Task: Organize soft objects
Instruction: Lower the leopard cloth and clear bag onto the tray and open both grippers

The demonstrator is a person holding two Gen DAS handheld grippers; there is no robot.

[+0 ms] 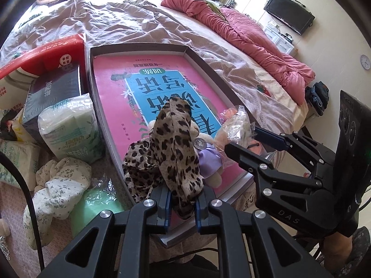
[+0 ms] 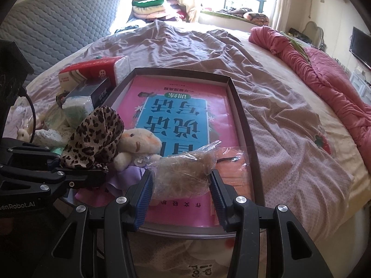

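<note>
Our left gripper [image 1: 182, 205] pinches the limp leopard scarf [image 1: 171, 153] tight between narrow jaws, draping it over the plush lamb [image 2: 139, 142] in the box [image 2: 243, 115]. Our right gripper [image 2: 182, 194] gapes wide around a crinkly clear bag [image 2: 185, 171] with a tan fuzzy toy inside, lying on the glossy pink book [image 2: 176, 106].

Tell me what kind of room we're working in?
A bedroom, almost certainly: a large bed with a padded headboard, a pink quilt bunched on it, and a wall-mounted TV.
</note>
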